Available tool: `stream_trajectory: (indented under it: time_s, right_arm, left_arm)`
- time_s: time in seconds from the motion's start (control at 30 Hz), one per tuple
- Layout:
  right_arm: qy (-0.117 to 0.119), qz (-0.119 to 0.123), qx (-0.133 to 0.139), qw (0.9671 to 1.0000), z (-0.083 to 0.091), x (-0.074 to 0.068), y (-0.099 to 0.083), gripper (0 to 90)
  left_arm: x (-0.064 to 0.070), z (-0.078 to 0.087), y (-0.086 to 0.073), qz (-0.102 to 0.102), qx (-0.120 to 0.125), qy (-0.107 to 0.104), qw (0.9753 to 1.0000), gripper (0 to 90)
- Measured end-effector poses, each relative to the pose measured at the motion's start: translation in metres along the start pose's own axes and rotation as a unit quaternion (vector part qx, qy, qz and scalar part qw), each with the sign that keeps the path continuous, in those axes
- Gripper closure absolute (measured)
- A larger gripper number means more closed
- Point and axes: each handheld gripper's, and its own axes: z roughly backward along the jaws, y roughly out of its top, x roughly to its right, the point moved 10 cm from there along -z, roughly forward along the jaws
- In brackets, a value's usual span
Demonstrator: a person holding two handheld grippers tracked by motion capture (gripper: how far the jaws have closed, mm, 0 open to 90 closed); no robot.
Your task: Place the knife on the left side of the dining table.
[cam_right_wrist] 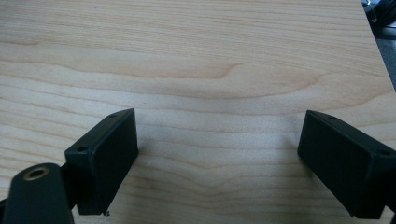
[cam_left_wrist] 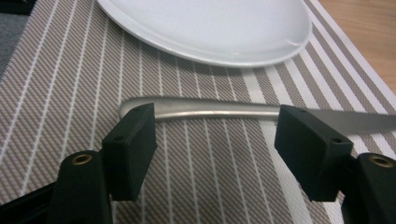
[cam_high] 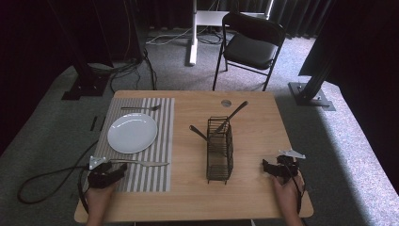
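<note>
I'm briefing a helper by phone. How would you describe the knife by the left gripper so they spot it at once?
Find the striped placemat on the table's left half, with a white plate on it. The knife lies flat between that plate and the table's near edge, just ahead of the left gripper. It is plain silver; the other cutlery stands in the wire basket or lies beyond the plate.

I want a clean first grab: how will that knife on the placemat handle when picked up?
The knife looks like smooth polished metal, so probably stiff but slippery. It lies flat and low on the placemat, so the left gripper, jaws open, may struggle to get under it.
</note>
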Motion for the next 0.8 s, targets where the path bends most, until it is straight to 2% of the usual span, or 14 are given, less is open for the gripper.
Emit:
stream_trajectory:
  time_s: [0.17, 0.23, 0.27, 0.33, 0.43, 0.47, 0.5, 0.53, 0.6, 0.63, 0.8]
  right_arm:
    - [0.000, 0.000, 0.000, 1.0000, 0.000, 0.000, 0.000, 11.6]
    - [0.000, 0.000, 0.000, 1.0000, 0.000, 0.000, 0.000, 11.6]
    - [0.000, 0.000, 0.000, 1.0000, 0.000, 0.000, 0.000, 11.6]
    - [0.000, 0.000, 0.000, 1.0000, 0.000, 0.000, 0.000, 11.6]
    - [0.000, 0.000, 0.000, 1.0000, 0.000, 0.000, 0.000, 11.6]
    - [0.000, 0.000, 0.000, 1.0000, 0.000, 0.000, 0.000, 11.6]
    - [0.000, 0.000, 0.000, 1.0000, 0.000, 0.000, 0.000, 11.6]
    - [0.000, 0.000, 0.000, 1.0000, 0.000, 0.000, 0.000, 11.6]
    - [0.000, 0.000, 0.000, 1.0000, 0.000, 0.000, 0.000, 11.6]
    - [0.000, 0.000, 0.000, 1.0000, 0.000, 0.000, 0.000, 11.6]
    - [0.000, 0.000, 0.000, 1.0000, 0.000, 0.000, 0.000, 11.6]
  left_arm:
    - [0.003, 0.007, -0.004, 0.000, 0.006, 0.002, 1.0000, 24.5]
    - [0.002, 0.012, -0.005, -0.003, 0.011, 0.016, 0.9998, 18.9]
    - [0.002, 0.014, -0.006, -0.010, 0.011, 0.024, 0.9996, 18.9]
    - [0.005, 0.014, -0.011, -0.017, 0.002, 0.023, 0.9996, 18.9]
    - [0.007, 0.013, -0.018, -0.026, -0.014, 0.028, 0.9992, 14.1]
    - [0.007, 0.014, -0.018, -0.024, -0.011, 0.030, 0.9992, 14.0]
    - [0.007, 0.014, -0.018, -0.022, -0.013, 0.029, 0.9993, 9.8]
    - [0.005, 0.015, -0.018, -0.022, -0.012, 0.045, 0.9987, 8.4]
    - [0.003, 0.015, -0.018, -0.018, -0.012, 0.049, 0.9986, 8.3]
    - [0.002, 0.015, -0.018, -0.016, -0.016, 0.053, 0.9984, 0.0]
    - [-0.002, 0.014, -0.019, -0.018, -0.018, 0.062, 0.9978, 0.0]
